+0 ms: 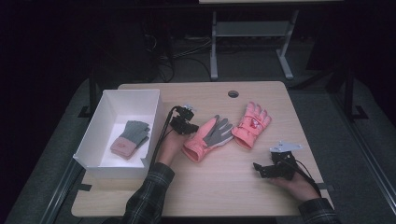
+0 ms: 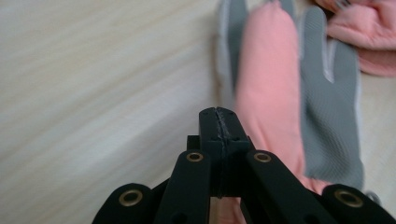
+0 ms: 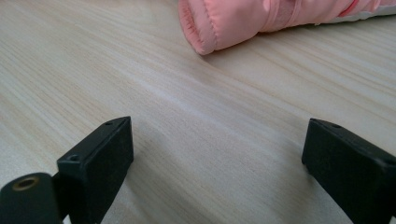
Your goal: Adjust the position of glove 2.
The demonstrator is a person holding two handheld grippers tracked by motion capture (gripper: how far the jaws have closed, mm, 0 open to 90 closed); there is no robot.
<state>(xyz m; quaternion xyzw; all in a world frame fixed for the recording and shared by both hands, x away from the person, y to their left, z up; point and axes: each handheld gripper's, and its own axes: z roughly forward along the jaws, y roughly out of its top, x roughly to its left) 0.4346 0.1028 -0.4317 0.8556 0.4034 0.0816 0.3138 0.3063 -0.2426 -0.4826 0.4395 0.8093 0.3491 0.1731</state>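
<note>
Lying palm-up on the table [image 1: 243, 186], the pink-and-grey glove [image 1: 208, 136] points its fingers away from the person, just right of the left gripper [image 1: 183, 122], whose jaws are pressed together empty. The right gripper [image 1: 261, 170] rests spread wide, farther away.

Table [image 1: 219, 182]: pale wood-grain top, smooth, matt with a faint sheen in the right gripper view. Pink and grey glove [image 2: 285, 93]: soft pink cloth, grey palm of finely ribbed, grippy-looking fabric. Second pink glove [image 3: 243, 18]: padded, smooth cloth with a stitched cuff edge. Knitted glove [image 1: 130, 137] in the box: woolly grey and pink knit. Box [image 1: 93, 135]: white, matt, card or plastic, cannot tell. Left gripper [image 2: 219, 122] and right gripper [image 3: 217, 154]: matt black plastic, brass-coloured metal rivets
</note>
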